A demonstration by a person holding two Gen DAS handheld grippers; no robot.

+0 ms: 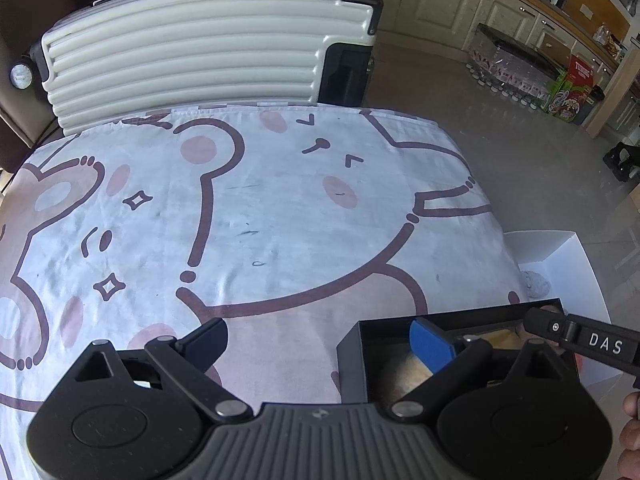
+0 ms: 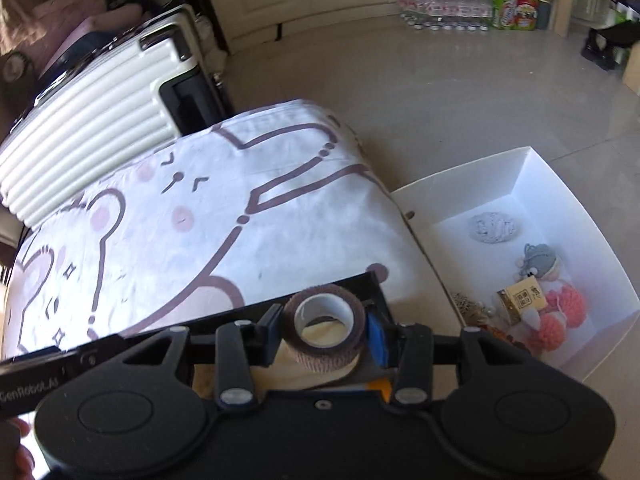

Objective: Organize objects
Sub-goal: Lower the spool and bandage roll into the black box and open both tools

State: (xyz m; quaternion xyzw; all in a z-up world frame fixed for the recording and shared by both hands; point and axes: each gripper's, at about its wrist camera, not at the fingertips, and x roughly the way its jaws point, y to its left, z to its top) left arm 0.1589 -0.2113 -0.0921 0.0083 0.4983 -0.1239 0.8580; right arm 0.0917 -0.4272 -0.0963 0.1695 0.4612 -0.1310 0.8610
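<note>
Fingers of the left gripper [image 1: 320, 340] stand wide apart, straddling the near wall of a black box [image 1: 460, 318] at five o'clock on the cartoon sheet [image 1: 280, 216]. Right view: the right gripper [image 2: 324, 330] brackets a brown tape roll [image 2: 326, 330] over that box, pad contact unclear; a white bin [image 2: 560, 208] lies at three o'clock.

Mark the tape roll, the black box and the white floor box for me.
Brown fabric-textured tape roll [image 2: 325, 326]: right wrist view, on its white inner core rim.
Black open-topped box [image 1: 351, 354]: left wrist view, on its left wall.
White cardboard floor box [image 2: 560, 196]: right wrist view, on its bare inner far wall.
</note>
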